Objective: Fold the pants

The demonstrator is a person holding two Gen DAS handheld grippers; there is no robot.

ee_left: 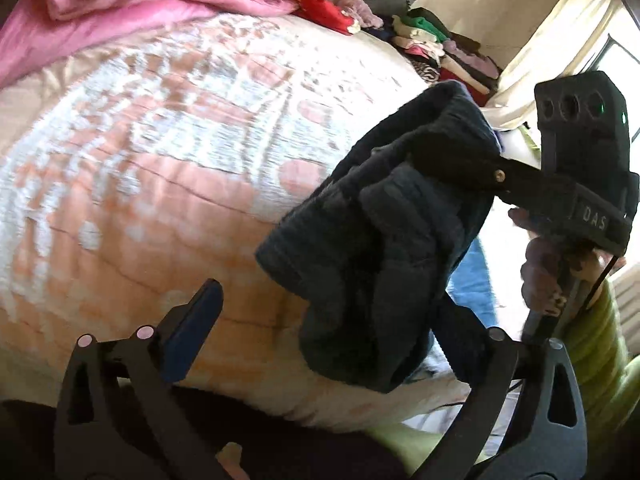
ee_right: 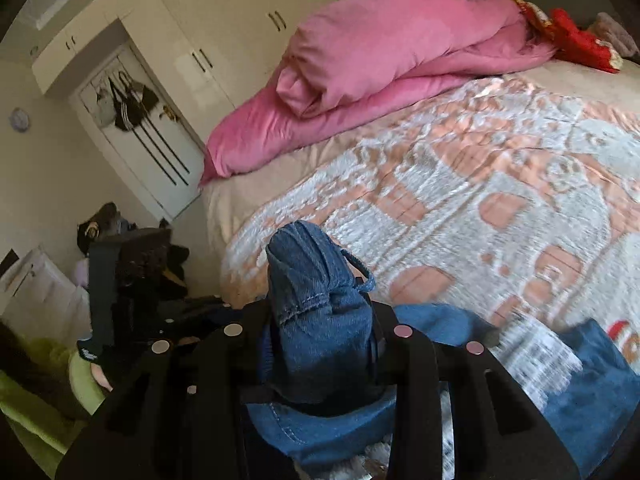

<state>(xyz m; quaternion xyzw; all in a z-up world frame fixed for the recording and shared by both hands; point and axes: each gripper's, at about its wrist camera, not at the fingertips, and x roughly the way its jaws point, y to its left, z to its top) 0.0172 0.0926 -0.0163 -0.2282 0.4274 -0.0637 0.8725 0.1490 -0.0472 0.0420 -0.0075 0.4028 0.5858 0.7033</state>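
The blue denim pants (ee_right: 320,300) are bunched between the fingers of my right gripper (ee_right: 324,312), which is shut on them; more denim (ee_right: 592,380) hangs down over the bed edge. In the left wrist view the pants (ee_left: 384,240) look dark and hang in the air from the right gripper (ee_left: 492,176). My left gripper (ee_left: 340,308) is open and empty, its blue-padded left finger (ee_left: 196,328) below and left of the hanging pants; the pants hide its right fingertip.
A bed with an orange and white patterned cover (ee_left: 160,140) fills both views. A pink duvet (ee_right: 380,60) lies heaped at its head. Stacks of folded clothes (ee_left: 440,48) sit at the far side. White wardrobes (ee_right: 224,40) stand behind.
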